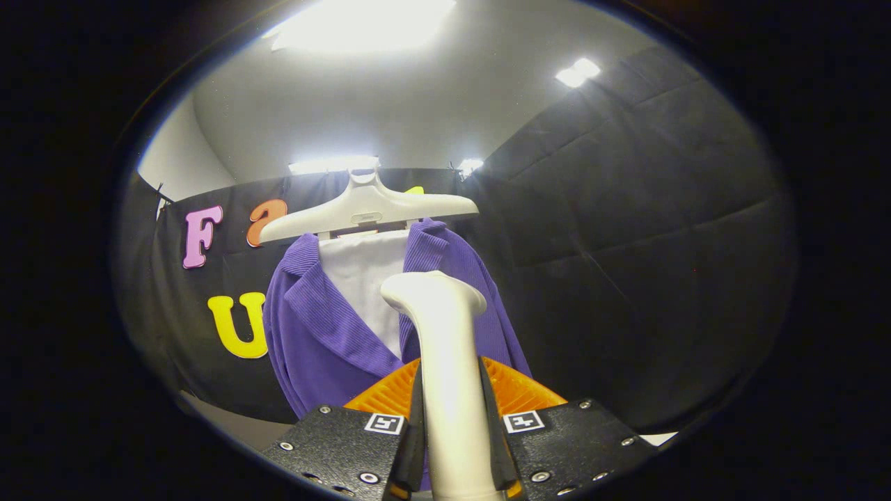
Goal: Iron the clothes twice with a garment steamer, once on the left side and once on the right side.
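My gripper is shut on the white handle of the garment steamer, which rises upright between both fingers. The steamer's head sits in front of the garment's chest, just right of the opening; whether it touches the cloth I cannot tell. The purple corduroy jacket hangs on a white hanger, with a white panel showing between its lapels. An orange ribbed part lies just behind my fingers, below the jacket.
Black padded cloth walls close the booth behind and to the right of the jacket. A pale floor or table strip shows below the jacket at the left. Bright ceiling lights shine overhead.
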